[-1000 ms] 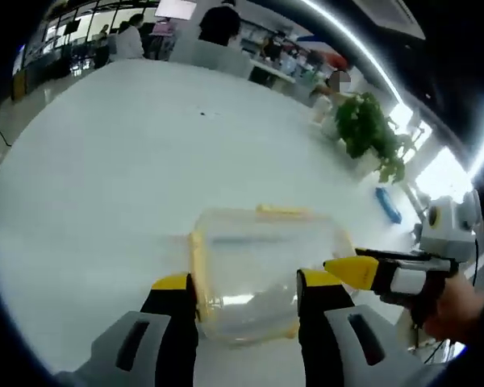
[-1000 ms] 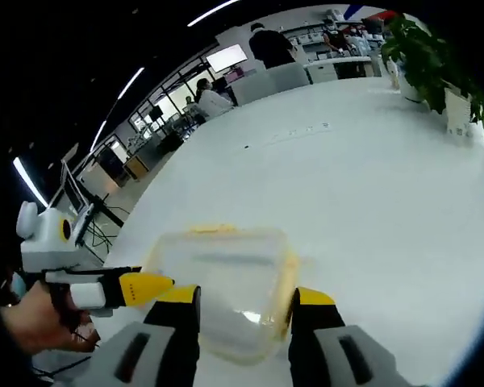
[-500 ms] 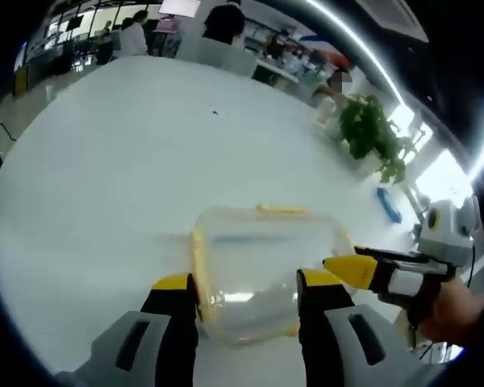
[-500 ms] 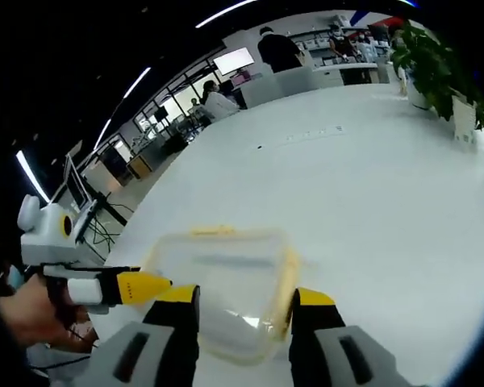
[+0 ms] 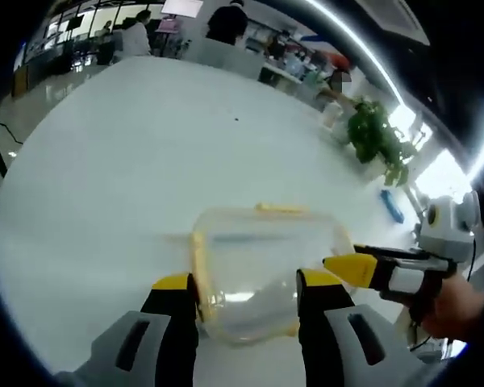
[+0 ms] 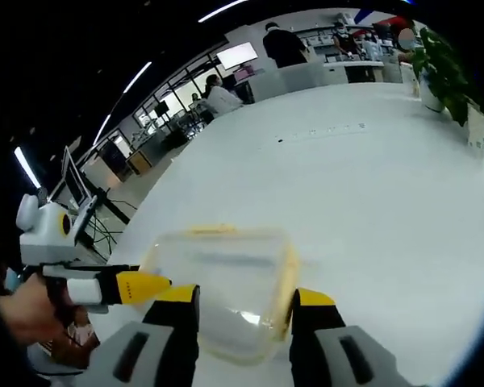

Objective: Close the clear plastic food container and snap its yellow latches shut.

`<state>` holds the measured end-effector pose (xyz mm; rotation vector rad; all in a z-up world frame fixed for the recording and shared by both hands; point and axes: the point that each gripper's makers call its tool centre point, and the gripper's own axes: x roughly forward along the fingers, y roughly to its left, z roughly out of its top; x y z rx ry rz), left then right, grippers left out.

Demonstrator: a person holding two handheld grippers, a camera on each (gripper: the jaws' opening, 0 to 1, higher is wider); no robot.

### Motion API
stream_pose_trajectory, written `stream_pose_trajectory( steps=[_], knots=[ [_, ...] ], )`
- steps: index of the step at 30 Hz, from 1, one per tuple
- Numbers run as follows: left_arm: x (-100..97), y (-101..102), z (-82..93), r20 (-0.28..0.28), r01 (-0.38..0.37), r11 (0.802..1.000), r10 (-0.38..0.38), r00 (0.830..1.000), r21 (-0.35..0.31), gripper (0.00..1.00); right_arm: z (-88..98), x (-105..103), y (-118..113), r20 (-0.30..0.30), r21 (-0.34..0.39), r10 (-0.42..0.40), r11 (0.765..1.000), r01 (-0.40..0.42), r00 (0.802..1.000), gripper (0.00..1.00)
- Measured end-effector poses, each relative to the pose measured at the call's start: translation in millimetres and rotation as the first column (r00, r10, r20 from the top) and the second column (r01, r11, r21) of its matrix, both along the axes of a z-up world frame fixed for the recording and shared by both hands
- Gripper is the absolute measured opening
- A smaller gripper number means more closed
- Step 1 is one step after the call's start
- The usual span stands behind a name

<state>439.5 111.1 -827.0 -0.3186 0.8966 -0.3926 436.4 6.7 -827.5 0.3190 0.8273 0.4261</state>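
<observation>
Straddling the clear container (image 5: 254, 270) on the white table (image 5: 121, 169): left claw (image 5: 246, 292), jaws apart at its sides. Right claw (image 6: 244, 305) likewise parted around it. Potted plant (image 5: 377, 137) beyond; office room, people seated far off.

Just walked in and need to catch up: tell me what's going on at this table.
A person holds a two-jaw gripper in each hand over a white table. Both work on a clear plastic container with yellow latches. The left gripper and right gripper each have the box sitting between open jaws. The lid appears to be on the box. A yellow latch shows on the far edge; whether it is snapped shut I cannot tell.
</observation>
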Motion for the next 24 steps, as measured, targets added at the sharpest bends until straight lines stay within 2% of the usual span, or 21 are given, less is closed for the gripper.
stream_pose_trajectory(
  steps=[14, 24],
  knots=[
    [19.8, 46, 0.6, -0.002, 0.008, 1.000, -0.008, 1.000, 0.007, 0.48, 0.3, 21, 45, 0.003, -0.004, 0.001, 1.000, -0.001, 1.000, 0.43],
    [38.3, 62, 1.0, 0.002, 0.009, 1.000, -0.009, 1.000, 0.010, 0.48, -0.3, 37, 63, -0.001, -0.002, -0.019, 1.000, 0.019, 1.000, 0.43]
  ],
)
